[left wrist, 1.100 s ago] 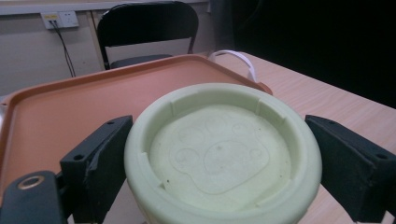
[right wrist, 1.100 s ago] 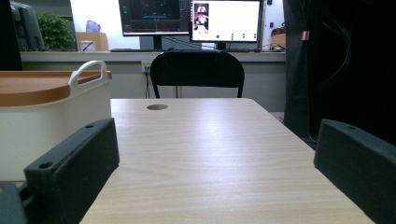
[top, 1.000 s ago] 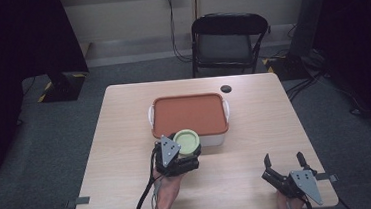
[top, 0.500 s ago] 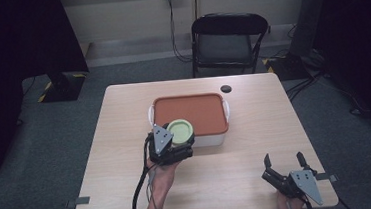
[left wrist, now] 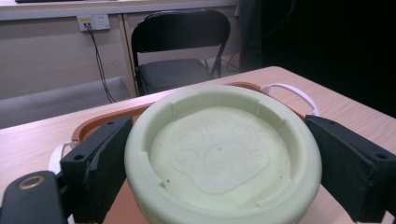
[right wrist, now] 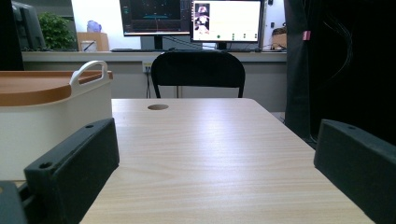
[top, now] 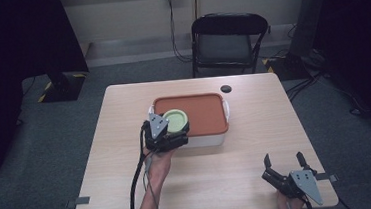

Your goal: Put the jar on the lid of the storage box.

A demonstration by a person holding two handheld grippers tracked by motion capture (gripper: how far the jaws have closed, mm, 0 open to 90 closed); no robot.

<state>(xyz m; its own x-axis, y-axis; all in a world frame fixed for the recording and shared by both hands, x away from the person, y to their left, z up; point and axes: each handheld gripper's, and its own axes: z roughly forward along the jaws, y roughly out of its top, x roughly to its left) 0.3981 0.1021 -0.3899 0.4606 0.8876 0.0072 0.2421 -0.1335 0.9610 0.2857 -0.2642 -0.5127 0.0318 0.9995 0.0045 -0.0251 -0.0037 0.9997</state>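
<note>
Landmark = white bin w/ orange lid (top: 201, 112), mid table (top: 255, 129), largest thing on it. Black chair (top: 228, 41) behind the bin, past the table's far edge; small dark hole (top: 226, 88) in the tabletop just beyond the bin's far right corner

Green round dish (top: 175, 120), paw print embossed inside, sits over the lid's near left corner. Can't tell if it's touching the lid or just above it

Left gripper (top: 171, 131) at the bin's near left edge, jaws clamped on the dish rim from both sides. Right gripper (top: 284, 164) well off the bin's near right side, low by the table edge, jaws spread wide, nothing in them

Step looks like setting dish on lid. To do it well imo: keep dish level, bring it further in from the lid edge, lower till flat contact, then release straight out so jaws don't drag it. Lid looks slightly domed, so central spot = less slide risk
</note>
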